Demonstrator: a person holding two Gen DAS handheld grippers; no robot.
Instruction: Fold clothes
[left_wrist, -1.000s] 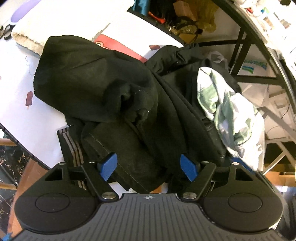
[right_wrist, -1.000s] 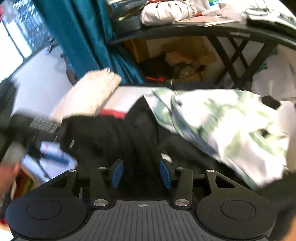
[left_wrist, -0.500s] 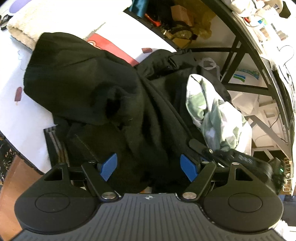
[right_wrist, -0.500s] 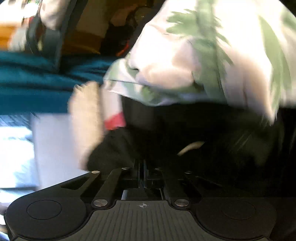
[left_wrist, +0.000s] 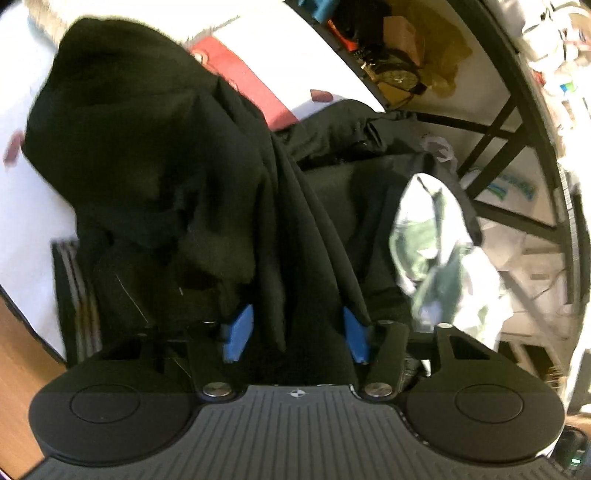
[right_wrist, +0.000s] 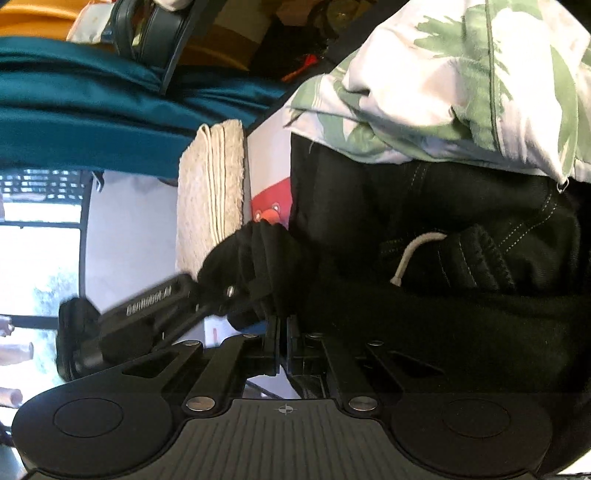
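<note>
While the left gripper (left_wrist: 295, 334) has come lower into the pile, its jaws have just been closing, and a bunched fold of the black garment (left_wrist: 155, 147) now fills the narrowed gap between its blue pads (left_wrist: 238, 334). Over on the right, the right gripper (right_wrist: 281, 343) has rolled sideways since a second ago; its jaws, half open then, are pinched on black cloth. Beside the heap on the white table (left_wrist: 26, 221) lies the leaf-print garment (right_wrist: 461, 81).

black garment (left_wrist: 155, 147) lying ahead of the claw; white cloth with green leaf print (left_wrist: 436, 236) showing to its right; blue pads (left_wrist: 238, 334); teal curtain (right_wrist: 92, 110); beige towel (right_wrist: 210, 192).
</note>
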